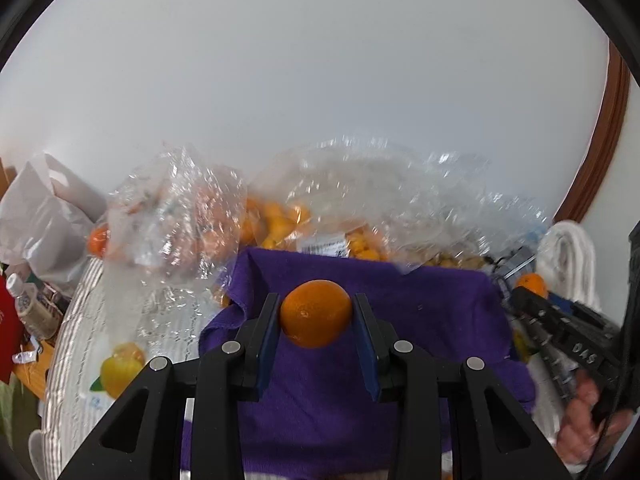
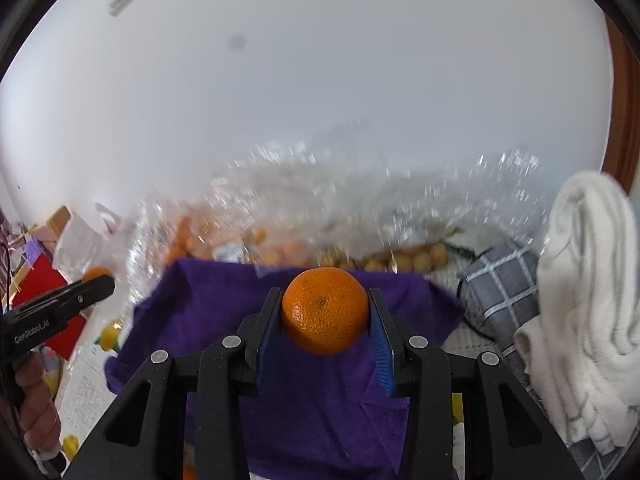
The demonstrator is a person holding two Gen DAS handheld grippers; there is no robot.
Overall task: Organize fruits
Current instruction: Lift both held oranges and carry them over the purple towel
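Pale wall fills the background behind a cluttered tabletop under a patterned cover.

Left hand-held gripper: jaws pinching a smooth orange at its sides, held above a purple cloth spread at centre.

Right hand-held gripper: jaws pinching a dimpled mandarin in the same manner, also above the purple cloth. Each hand-held gripper appears at the edge of the other's view, with the person's hand on its handle.

Beyond the cloth, at the far side, lie crumpled clear plastic bags holding small orange-yellow fruits. A checked grey cloth and white towel sit to the right; a bottle stands far left.

Risks, as judged: both fruits are round and gripped only across their middles, so either may slip or roll out if tilted. Released from height, they could roll off the cloth. The loose bag film could snag a jaw.
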